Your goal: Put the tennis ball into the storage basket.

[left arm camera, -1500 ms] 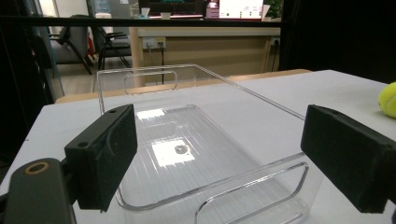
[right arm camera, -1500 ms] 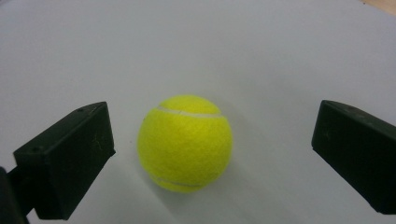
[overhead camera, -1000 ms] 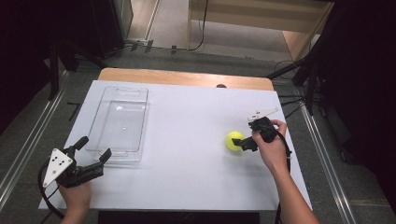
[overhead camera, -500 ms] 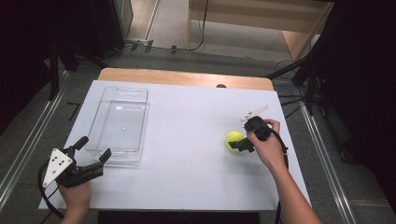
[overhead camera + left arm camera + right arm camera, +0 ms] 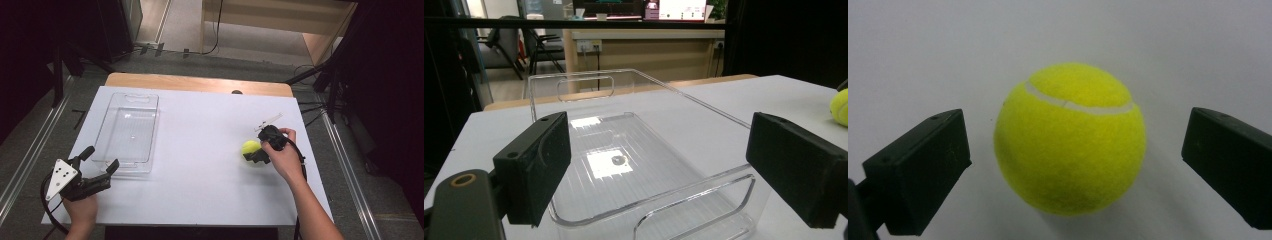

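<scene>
Tongs on the right point(image 5: 255, 156) have crept in since a second ago and now straddle the tennis ball point(image 5: 1070, 137), jaws spread, a gap on each side, no pinch yet. That ball sits on the white tabletop point(image 5: 200, 175) at about three o'clock. Left tongs point(image 5: 97, 170) hold wide apart at seven o'clock, facing the clear tray point(image 5: 634, 165). A squeeze looks imminent.
</scene>
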`<action>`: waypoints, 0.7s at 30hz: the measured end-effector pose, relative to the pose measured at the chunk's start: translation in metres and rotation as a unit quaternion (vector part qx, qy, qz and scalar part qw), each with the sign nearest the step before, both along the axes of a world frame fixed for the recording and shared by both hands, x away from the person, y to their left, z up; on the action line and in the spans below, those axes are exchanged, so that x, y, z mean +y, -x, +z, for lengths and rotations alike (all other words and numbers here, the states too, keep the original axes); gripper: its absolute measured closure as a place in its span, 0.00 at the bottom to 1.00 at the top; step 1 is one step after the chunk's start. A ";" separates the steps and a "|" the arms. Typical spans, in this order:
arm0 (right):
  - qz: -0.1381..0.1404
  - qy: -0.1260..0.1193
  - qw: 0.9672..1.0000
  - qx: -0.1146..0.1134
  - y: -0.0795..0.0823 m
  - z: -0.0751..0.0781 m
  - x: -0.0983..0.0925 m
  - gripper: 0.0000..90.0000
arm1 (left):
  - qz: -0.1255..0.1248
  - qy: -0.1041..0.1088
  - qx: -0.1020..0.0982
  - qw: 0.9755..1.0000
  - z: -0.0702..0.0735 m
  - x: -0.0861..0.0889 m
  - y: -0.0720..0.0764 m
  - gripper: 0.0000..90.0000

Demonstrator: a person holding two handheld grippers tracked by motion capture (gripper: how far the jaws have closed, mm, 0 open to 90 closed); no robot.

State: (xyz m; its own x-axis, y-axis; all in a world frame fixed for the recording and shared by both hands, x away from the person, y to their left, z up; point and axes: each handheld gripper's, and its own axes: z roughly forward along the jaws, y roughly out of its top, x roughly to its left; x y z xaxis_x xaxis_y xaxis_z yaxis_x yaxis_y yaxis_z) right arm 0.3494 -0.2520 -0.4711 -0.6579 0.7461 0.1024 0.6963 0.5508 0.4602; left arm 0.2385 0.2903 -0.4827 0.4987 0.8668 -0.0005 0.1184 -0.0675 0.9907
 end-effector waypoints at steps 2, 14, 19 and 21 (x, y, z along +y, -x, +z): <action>0.003 0.003 1.000 0.000 -0.001 -0.001 0.001 0.00 | 0.000 0.000 0.000 1.000 0.000 0.000 0.000 0.13; 0.006 0.019 1.000 0.012 -0.004 -0.007 0.005 0.00 | 0.001 0.000 0.000 1.000 0.000 0.000 0.000 0.13; 0.007 0.026 1.000 0.014 -0.005 -0.009 0.008 0.00 | 0.000 0.000 0.000 1.000 0.000 0.000 0.000 0.13; 0.012 0.026 1.000 0.012 -0.005 -0.010 0.008 0.00 | 0.001 0.000 0.000 1.000 0.000 0.000 0.000 0.13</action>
